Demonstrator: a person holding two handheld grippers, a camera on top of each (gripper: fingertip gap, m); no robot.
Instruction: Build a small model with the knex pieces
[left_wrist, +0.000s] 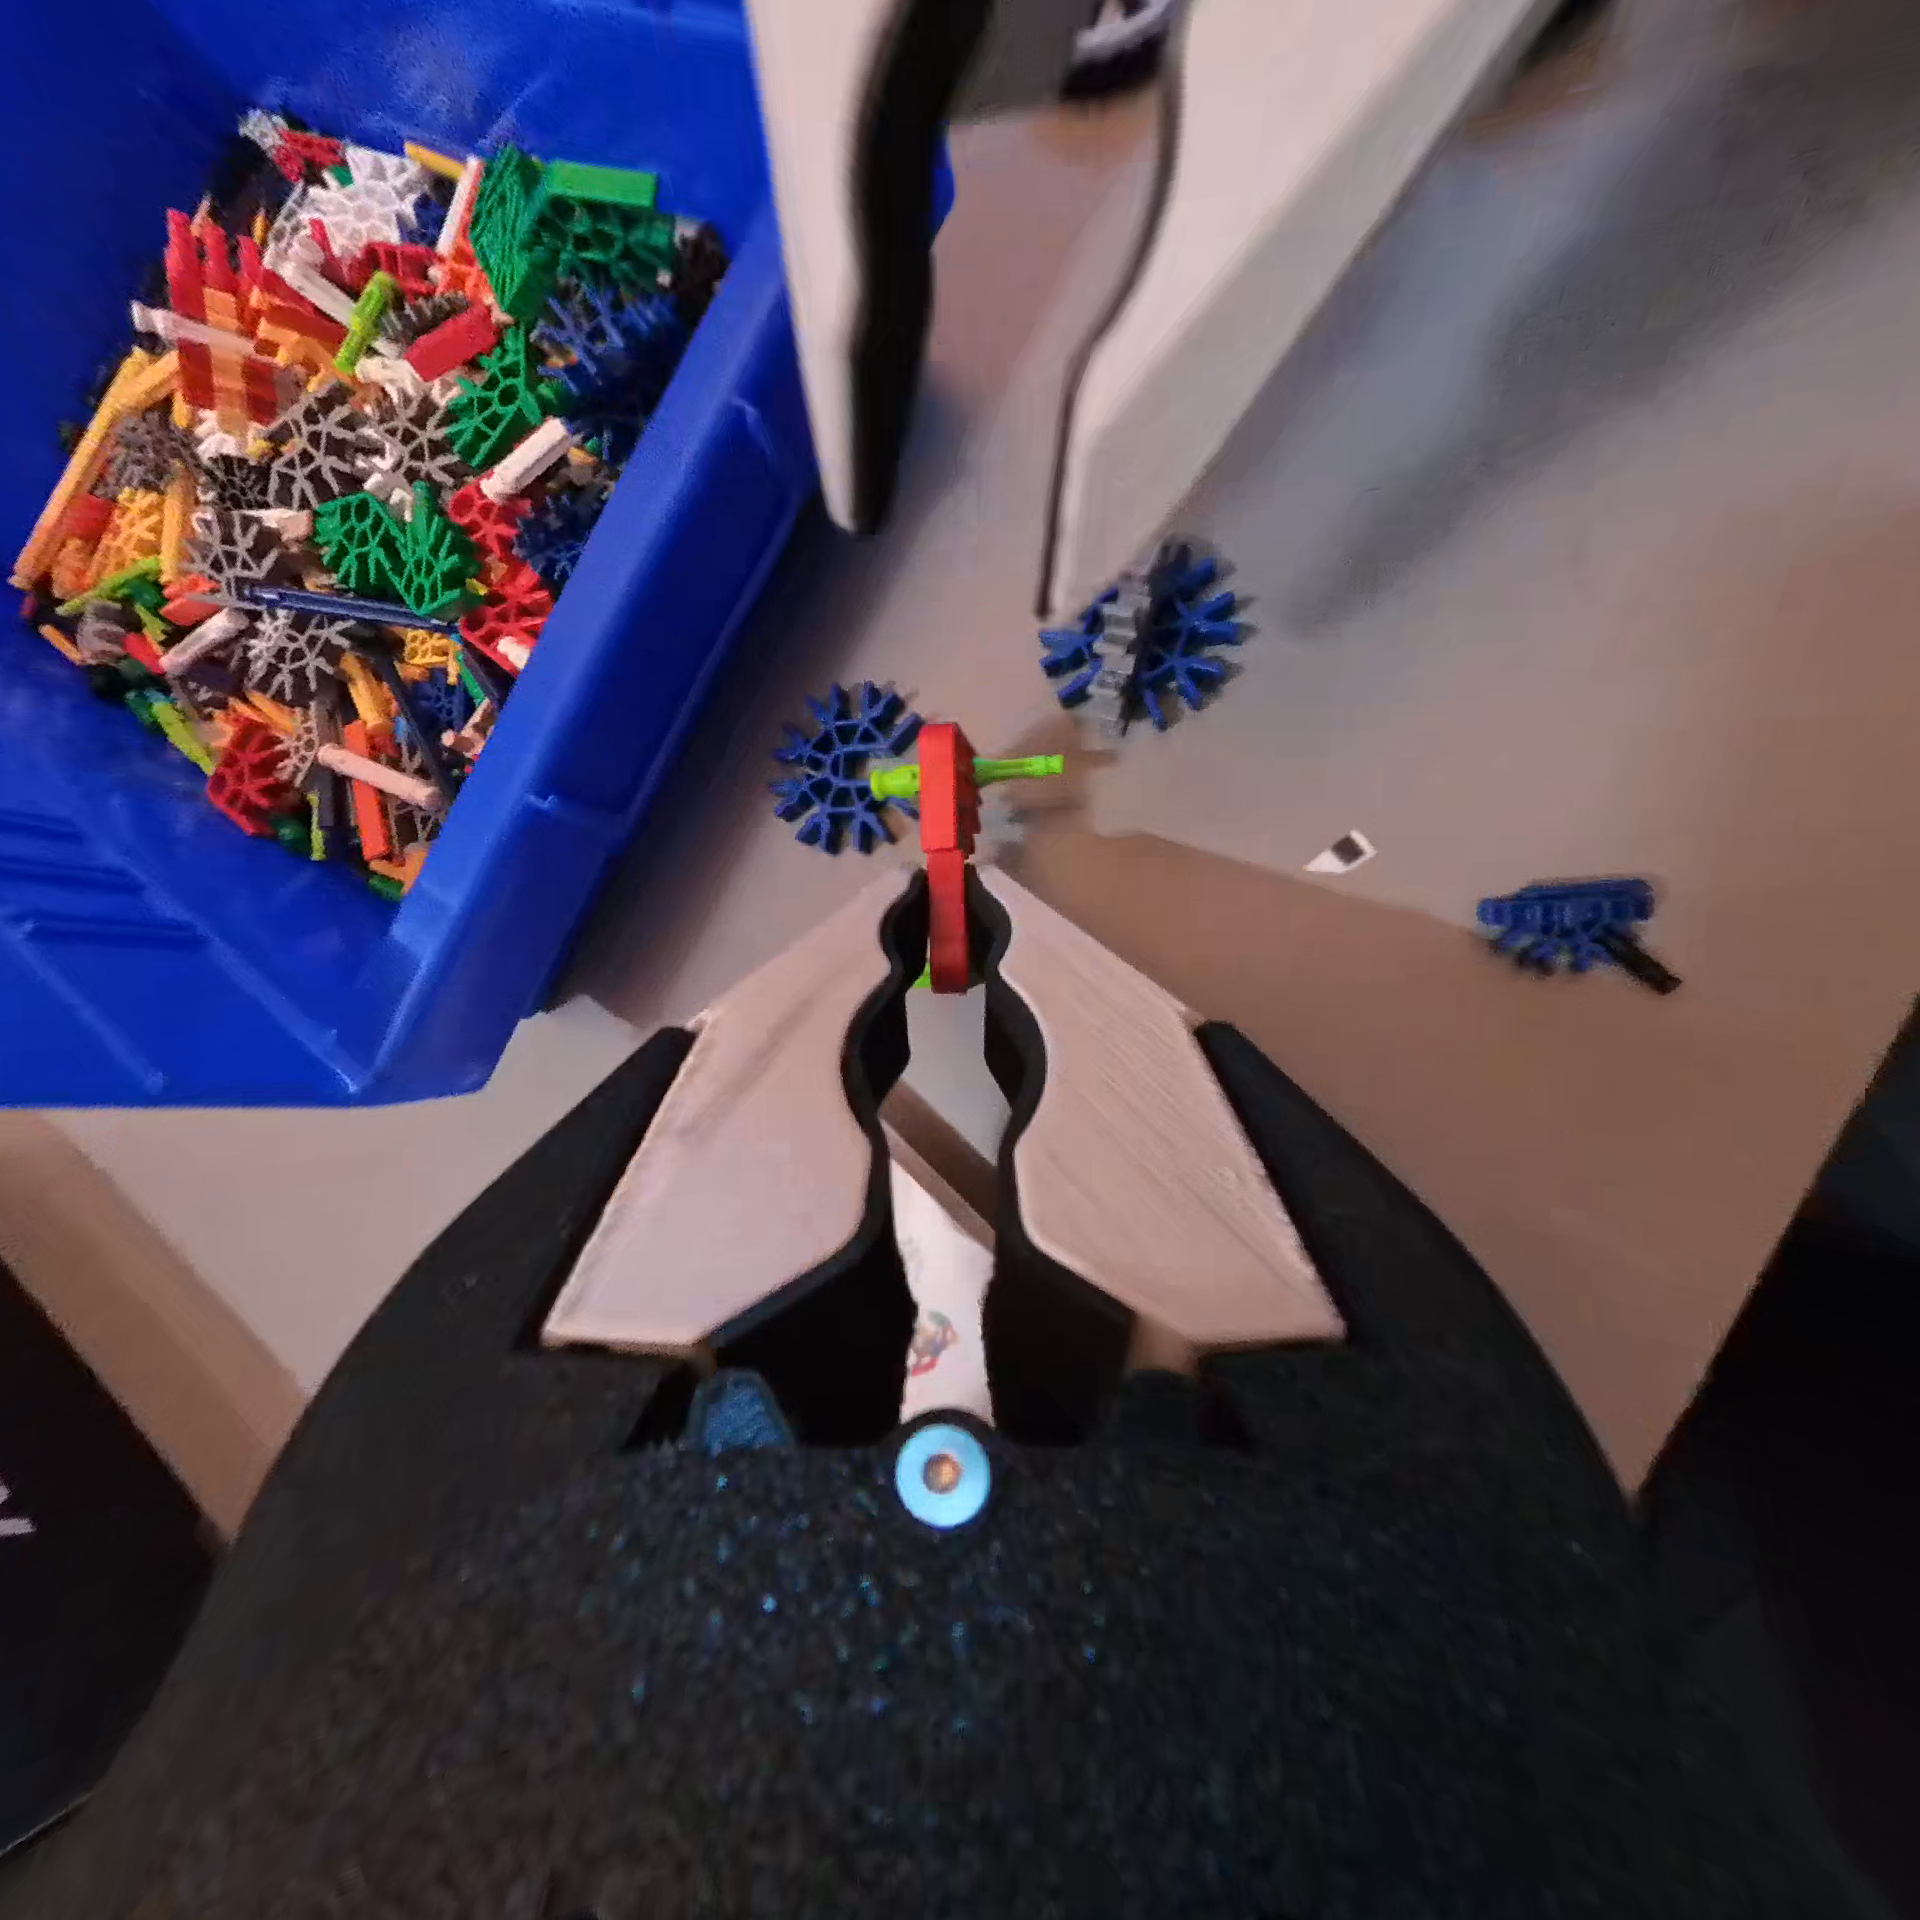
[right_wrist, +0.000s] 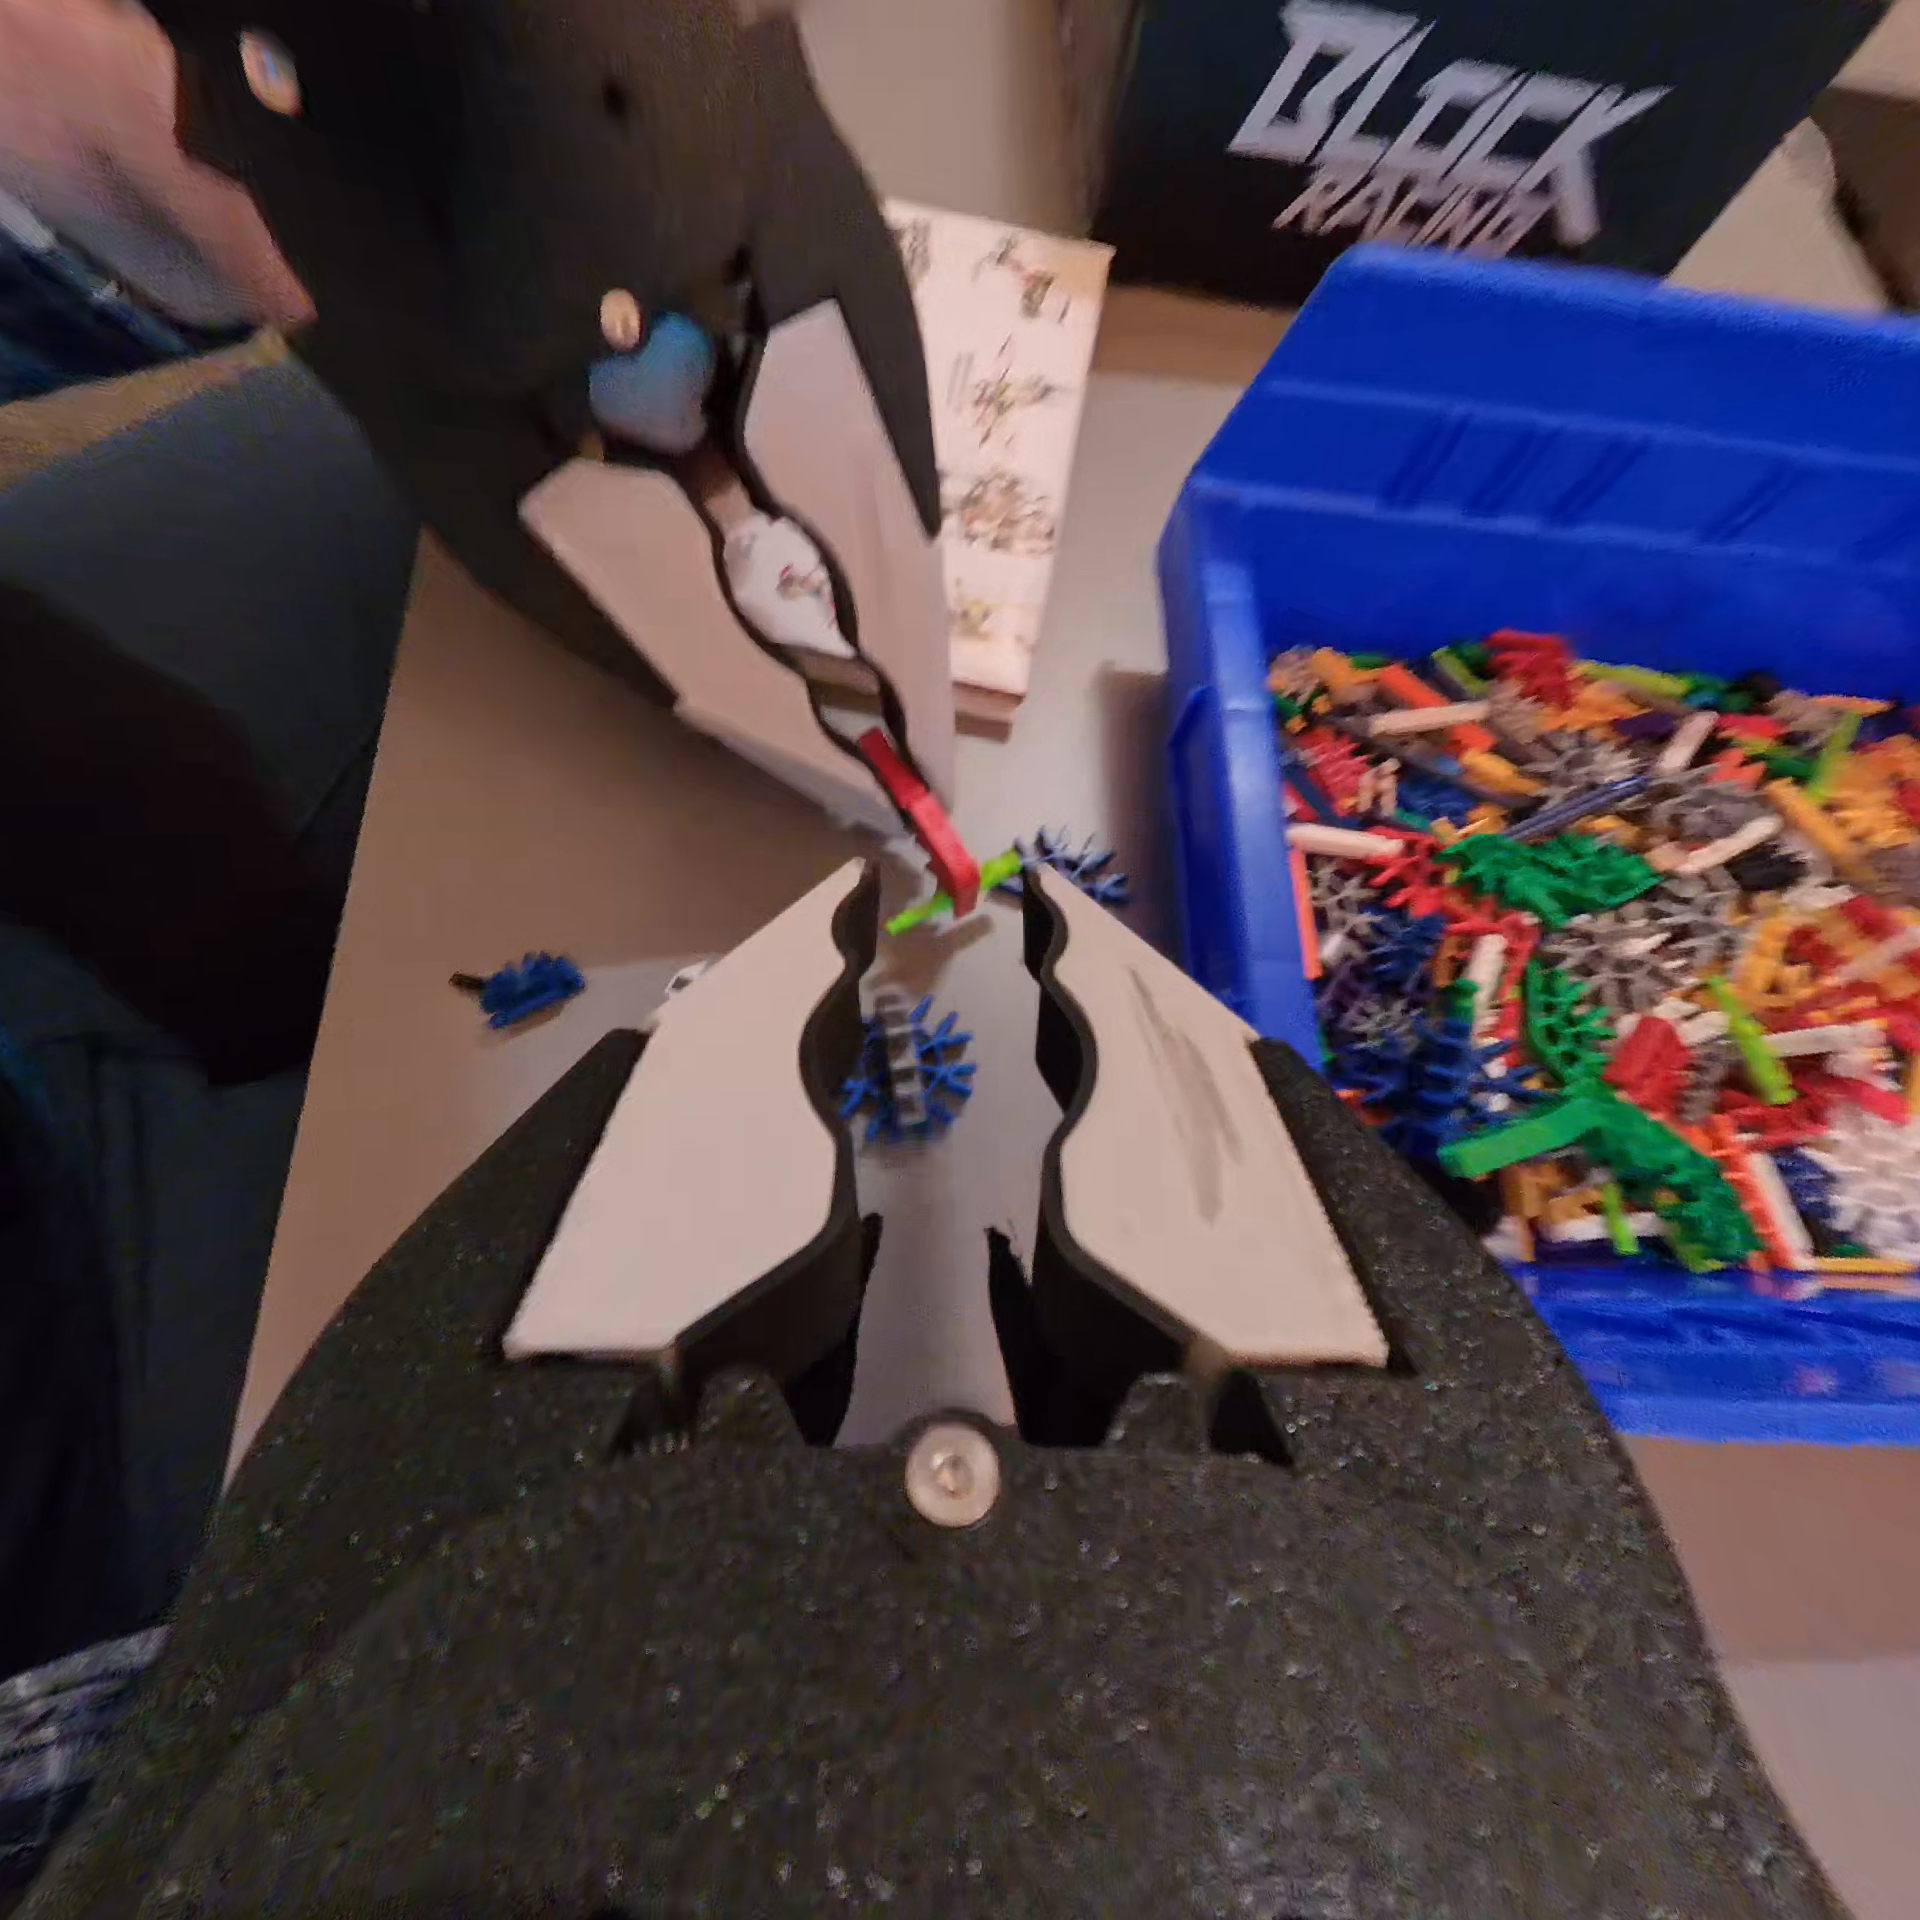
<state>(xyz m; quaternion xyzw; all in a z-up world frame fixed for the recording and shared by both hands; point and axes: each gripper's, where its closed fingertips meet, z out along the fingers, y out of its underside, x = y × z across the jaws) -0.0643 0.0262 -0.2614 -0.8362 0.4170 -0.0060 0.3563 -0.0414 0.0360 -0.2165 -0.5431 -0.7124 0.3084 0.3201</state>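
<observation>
My left gripper (left_wrist: 948, 914) is shut on a flat red connector piece (left_wrist: 948, 831) with a short lime-green rod (left_wrist: 1023, 769) through its far end, held above the table. It also shows in the right wrist view (right_wrist: 891, 774), gripping the red piece (right_wrist: 925, 810). My right gripper (right_wrist: 948, 888) is open with nothing between its pads; its tips stand on either side of the green rod (right_wrist: 920, 912) without touching it. In the left wrist view its fingers (left_wrist: 862, 312) hang above. A blue snowflake connector (left_wrist: 840, 767) lies on the table just behind the red piece.
A blue bin (left_wrist: 623, 727) heaped with coloured construction pieces stands left; it also shows in the right wrist view (right_wrist: 1236, 831). A blue and grey snowflake assembly (left_wrist: 1143, 639) and a small blue piece with a black rod (left_wrist: 1569, 925) lie on the table. A printed sheet (right_wrist: 1013, 416) lies behind.
</observation>
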